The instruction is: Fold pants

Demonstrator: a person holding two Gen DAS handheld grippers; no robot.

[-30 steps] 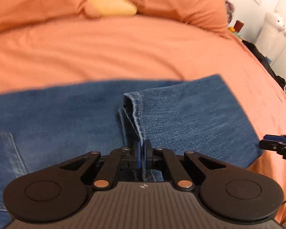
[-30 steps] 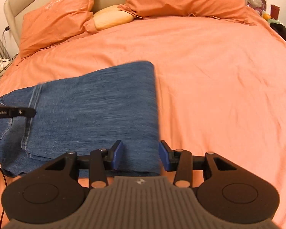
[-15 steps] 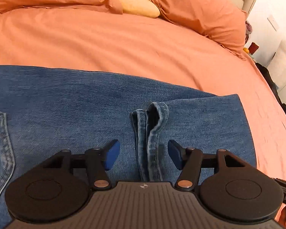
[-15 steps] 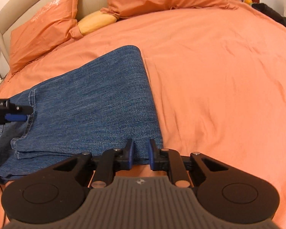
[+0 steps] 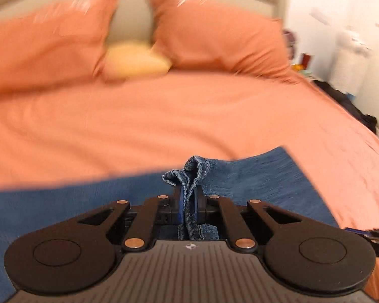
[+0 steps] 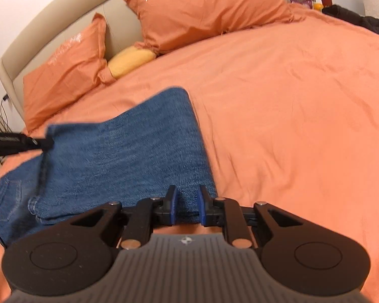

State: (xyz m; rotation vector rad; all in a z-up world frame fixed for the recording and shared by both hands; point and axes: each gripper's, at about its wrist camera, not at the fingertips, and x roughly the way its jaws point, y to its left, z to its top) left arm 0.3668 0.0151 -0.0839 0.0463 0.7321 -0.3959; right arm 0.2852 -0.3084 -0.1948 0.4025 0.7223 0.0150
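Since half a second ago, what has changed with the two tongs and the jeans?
The left tongs closed on the jeans hem and lifted it. The right tongs opened wider around the fold edge, gripping nothing. The jeans' folded body stayed on the bed.

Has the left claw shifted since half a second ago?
Yes. The left gripper, then open low over the jeans, has clamped their hem and lifted toward the pillows.

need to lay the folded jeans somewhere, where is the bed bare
Bare orange bedspread lies right of the jeans, up to the pillows. Crowded: the near left, where the jeans lie with the left claw and right claw.
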